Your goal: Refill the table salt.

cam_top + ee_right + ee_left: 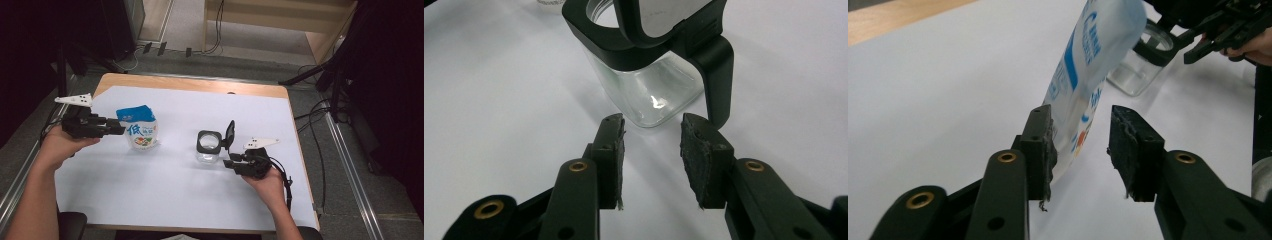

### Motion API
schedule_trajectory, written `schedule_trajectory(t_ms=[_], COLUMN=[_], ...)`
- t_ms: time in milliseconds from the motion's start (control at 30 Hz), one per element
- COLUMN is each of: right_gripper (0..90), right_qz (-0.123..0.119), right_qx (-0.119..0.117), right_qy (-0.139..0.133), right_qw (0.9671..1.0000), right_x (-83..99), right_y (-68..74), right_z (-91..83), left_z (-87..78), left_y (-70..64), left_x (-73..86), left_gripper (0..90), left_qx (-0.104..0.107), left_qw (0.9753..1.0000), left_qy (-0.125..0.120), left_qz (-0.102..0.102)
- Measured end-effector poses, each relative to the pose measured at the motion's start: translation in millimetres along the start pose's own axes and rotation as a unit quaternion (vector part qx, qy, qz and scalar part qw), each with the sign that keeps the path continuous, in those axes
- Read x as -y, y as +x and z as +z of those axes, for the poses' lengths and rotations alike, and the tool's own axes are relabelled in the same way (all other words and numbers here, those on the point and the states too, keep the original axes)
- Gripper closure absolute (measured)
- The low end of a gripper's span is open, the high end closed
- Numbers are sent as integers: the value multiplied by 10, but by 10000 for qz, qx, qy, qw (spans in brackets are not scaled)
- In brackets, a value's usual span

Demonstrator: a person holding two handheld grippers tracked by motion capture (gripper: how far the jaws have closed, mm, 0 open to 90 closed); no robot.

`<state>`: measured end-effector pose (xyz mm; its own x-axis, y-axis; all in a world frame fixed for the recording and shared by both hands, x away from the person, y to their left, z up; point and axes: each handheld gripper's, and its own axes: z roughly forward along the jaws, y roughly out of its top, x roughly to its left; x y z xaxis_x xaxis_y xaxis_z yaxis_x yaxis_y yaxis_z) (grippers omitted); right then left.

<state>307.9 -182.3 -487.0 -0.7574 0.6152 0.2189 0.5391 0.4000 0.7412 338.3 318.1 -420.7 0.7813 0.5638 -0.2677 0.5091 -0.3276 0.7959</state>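
Left tool [1078, 150] agape, straddling edge of pouch [138, 127] standing far-left on desk [165, 175]. Right tool [651, 150] open near jar [209, 146], lid up. Risk: soft pouch buckles, tips over.

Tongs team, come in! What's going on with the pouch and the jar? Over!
Left tongs open, pouch edge between the jaws. Right tongs open, just short of the glass jar, lid flipped up. Nothing in the way.

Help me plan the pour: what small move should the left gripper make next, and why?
Probably ease the left gripper forward and close on the pouch: its jaws stand open astride the pouch's lower edge, and the glass jar already stands with its lid up.
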Motion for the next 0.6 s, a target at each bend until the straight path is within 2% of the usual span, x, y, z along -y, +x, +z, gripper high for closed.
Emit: schedule_trajectory(t_ms=[67, 133, 300, 500, 600], right_gripper=[629, 629, 628, 621, 620], right_qz=[-1, -25, -7, -110, -206], right_qx=[13, 17, 48, 18, 9], right_qy=[-21, -48, -34, -3, -17], right_qw=[10000, 10000, 10000, 9999, 9998], right_x=[7, 24, 58, 80, 81], right_y=[8, 26, 47, 108, 142], right_z=[-9, -20, -29, -12, -6], left_z=[33, 65, 95, 130, 149], left_y=[23, 34, 54, 68, 67], left_x=[-38, -73, -127, -162, -178], left_gripper=[656, 689, 758, 839, 888], left_qx=[46, -22, 149, 158, 156], left_qw=[10000, 10000, 9996, 9994, 9995], left_qy=[20, 39, -160, -156, -169], left_qz=[48, 62, 163, 277, 235])
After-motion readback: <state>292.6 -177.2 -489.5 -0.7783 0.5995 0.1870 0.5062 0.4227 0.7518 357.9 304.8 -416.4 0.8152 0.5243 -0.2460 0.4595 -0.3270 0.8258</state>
